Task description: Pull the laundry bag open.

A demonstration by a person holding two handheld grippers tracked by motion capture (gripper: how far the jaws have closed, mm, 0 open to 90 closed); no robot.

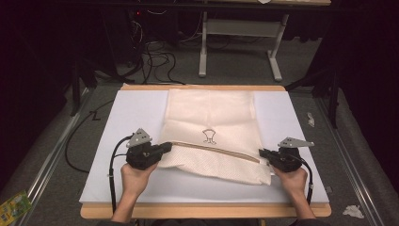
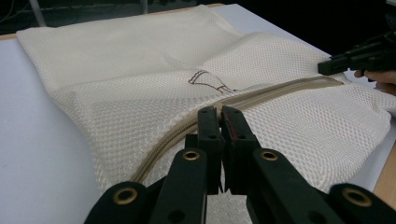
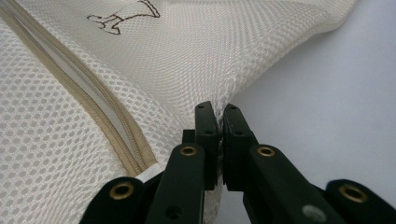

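The cream mesh bag (image 1: 211, 136) lies flat on the white surface (image 1: 131, 113). The left hand-held gripper (image 1: 165, 149) pinches the bag at the zipper's (image 2: 261, 95) left end. The right hand-held gripper (image 1: 261, 152) pinches the bag's right edge.

The laundry bag (image 1: 211, 136) is cream cloth, an open honeycomb mesh with a rough, matt weave, finer and smoother on its far half. A small dark-brown embroidered motif (image 1: 209, 136) sits on the mesh. Its zipper (image 1: 214, 150) runs on a beige woven tape, slightly glossier than the mesh. The tabletop (image 1: 183, 212) is light wood at its edges, covered by a smooth, matt white sheet (image 1: 127, 113). The left tool (image 1: 165, 149) and right tool (image 1: 262, 153) are matt black plastic with brass-coloured metal rivets; each carries a dull grey plate. The floor (image 1: 357, 155) is grey, rough carpet.
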